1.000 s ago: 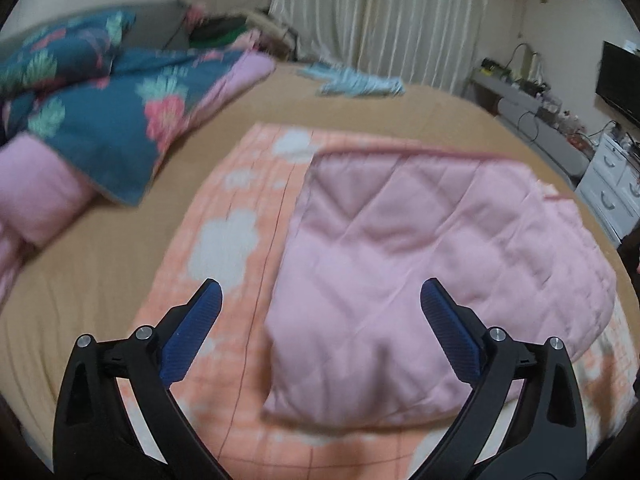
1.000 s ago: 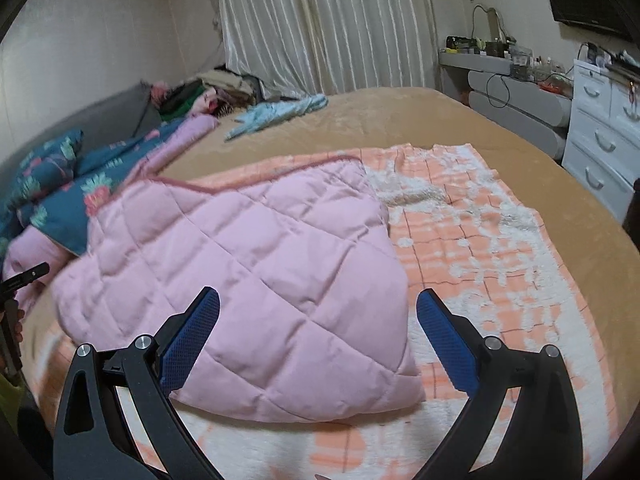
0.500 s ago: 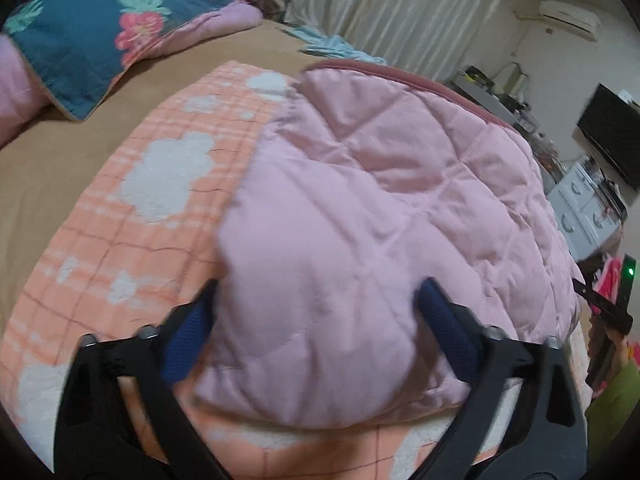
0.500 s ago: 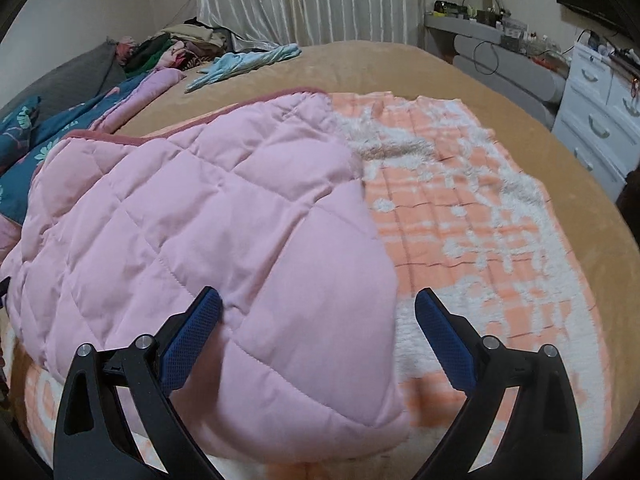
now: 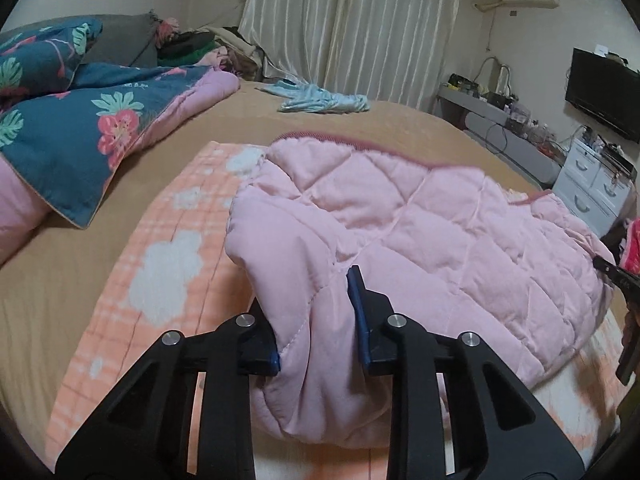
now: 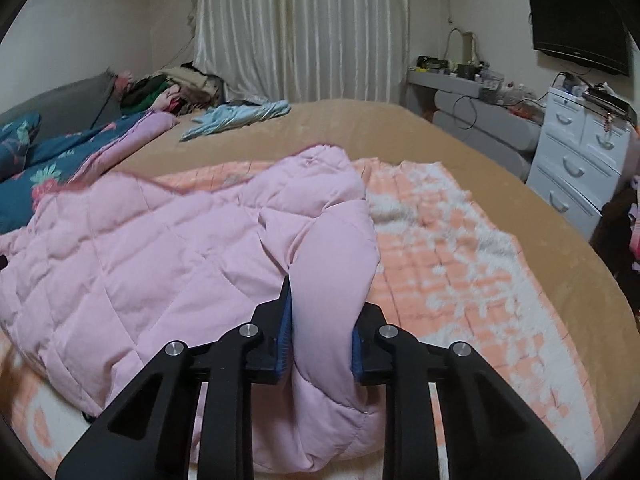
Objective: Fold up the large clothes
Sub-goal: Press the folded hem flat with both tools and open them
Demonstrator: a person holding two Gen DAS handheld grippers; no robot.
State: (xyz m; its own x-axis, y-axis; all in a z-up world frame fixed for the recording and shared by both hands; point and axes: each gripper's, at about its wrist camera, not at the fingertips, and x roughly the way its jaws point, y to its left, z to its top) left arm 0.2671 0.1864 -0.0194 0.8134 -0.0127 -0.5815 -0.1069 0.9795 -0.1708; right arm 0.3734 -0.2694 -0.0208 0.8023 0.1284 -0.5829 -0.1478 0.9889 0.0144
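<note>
A pink quilted garment (image 5: 420, 232) lies folded on an orange-and-white checked blanket (image 5: 168, 264) across the bed. My left gripper (image 5: 316, 312) is closing, and its blue pads pinch a bunched near-left corner of the pink garment. In the right wrist view the same pink garment (image 6: 160, 248) spreads to the left. There my right gripper (image 6: 322, 320) is also closing, with a thick fold of the garment's near-right corner squeezed between its pads. The right gripper's body (image 5: 624, 320) shows at the right edge of the left wrist view.
A blue floral duvet (image 5: 80, 120) with pink lining is heaped at the left. A light blue cloth (image 5: 324, 100) lies far back on the tan bedspread (image 6: 400, 128). A pile of clothes (image 6: 176, 88) sits by the curtains. White drawers (image 6: 576, 152) and a desk stand right.
Both grippers went from wide open above the garment to pinched on its near corners. The fabric bunched up between the pads and both cameras moved closer in.
</note>
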